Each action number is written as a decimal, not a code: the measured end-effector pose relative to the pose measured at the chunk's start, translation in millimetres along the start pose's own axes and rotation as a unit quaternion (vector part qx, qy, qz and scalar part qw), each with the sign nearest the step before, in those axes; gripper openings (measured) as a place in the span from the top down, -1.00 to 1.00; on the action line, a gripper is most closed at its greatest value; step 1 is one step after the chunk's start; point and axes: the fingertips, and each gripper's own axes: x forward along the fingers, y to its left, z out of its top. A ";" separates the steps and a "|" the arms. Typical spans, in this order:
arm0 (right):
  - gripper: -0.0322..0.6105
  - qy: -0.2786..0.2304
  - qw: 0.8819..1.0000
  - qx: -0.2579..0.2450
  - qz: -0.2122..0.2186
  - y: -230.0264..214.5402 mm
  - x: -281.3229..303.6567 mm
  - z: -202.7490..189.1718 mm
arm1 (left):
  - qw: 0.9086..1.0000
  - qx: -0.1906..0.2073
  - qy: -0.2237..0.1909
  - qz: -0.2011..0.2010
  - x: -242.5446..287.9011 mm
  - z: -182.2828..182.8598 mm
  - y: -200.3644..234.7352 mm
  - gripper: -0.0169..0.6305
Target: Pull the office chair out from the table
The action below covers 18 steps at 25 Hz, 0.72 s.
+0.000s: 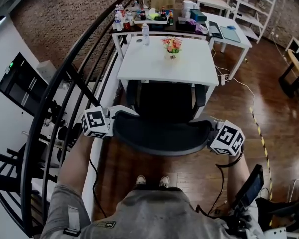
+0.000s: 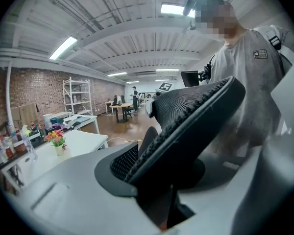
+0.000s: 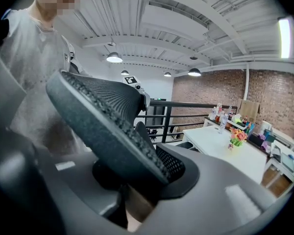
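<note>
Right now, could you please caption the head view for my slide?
A person's left gripper and right gripper hold the chair by its back, at a white table with flowers.

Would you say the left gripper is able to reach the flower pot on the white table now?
Probably not: the left gripper is clamped on the black mesh office chair, which stands between it and the flower pot.

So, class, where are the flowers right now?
In the head view, the flowers stand upper centre on the white table, just right of a bottle and beyond the chair.
</note>
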 end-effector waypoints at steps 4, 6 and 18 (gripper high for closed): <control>0.49 0.001 1.000 -0.001 -0.001 24.7 -7.8 -0.7 | 1.000 0.005 0.000 -0.003 -1.9 2.6 -25.9 0.54; 0.49 0.001 1.000 -0.004 -0.004 35.5 -10.0 -1.3 | 1.000 0.009 0.000 -0.002 -3.0 2.8 -37.3 0.54; 0.48 0.008 1.000 0.009 -0.019 116.3 -12.0 5.3 | 0.999 0.030 -0.008 -0.010 -28.4 -2.2 -111.2 0.55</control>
